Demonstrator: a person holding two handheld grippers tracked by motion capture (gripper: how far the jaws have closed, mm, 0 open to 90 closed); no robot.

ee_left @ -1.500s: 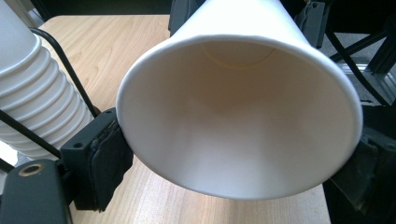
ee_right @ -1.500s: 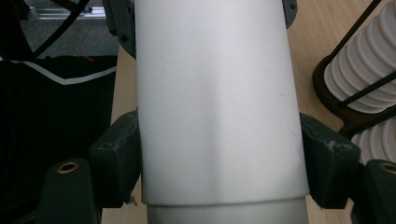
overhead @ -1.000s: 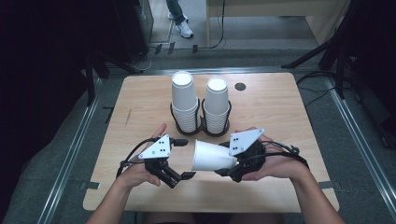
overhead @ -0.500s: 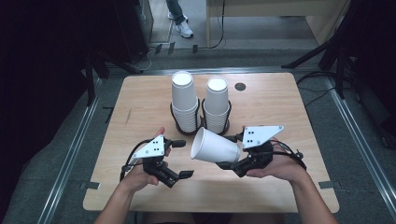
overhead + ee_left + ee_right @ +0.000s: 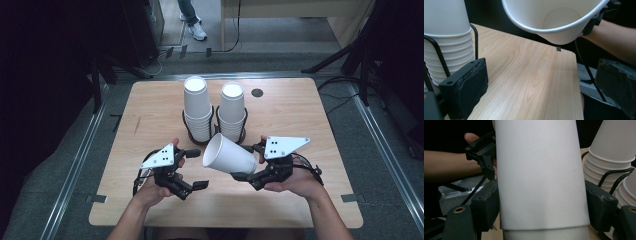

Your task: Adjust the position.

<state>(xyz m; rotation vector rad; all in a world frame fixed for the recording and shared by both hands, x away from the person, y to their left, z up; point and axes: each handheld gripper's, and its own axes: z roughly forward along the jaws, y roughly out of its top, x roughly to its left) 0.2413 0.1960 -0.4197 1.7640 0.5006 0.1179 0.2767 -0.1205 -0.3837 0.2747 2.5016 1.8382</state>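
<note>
1. Wooden table [image 5: 150, 107] is set on a dark floor; two stacks of paper cups [image 5: 196, 107] in wire holders [image 5: 216, 124] are placed toward twelve o'clock.
2. One paper cup [image 5: 227, 155] is held above the table centre by the right gripper [image 5: 250, 175], jaws clamped on its lower wall (mouth turned toward nine o'clock).
3. That tilt is judged to present the open rim to the other hand.
4. The left gripper [image 5: 192, 186] is found at seven o'clock of the cup, jaws spread and empty, apart from it.
5. In the left gripper view the cup's rim [image 5: 554, 28] is seen overhead, untouched.
</note>
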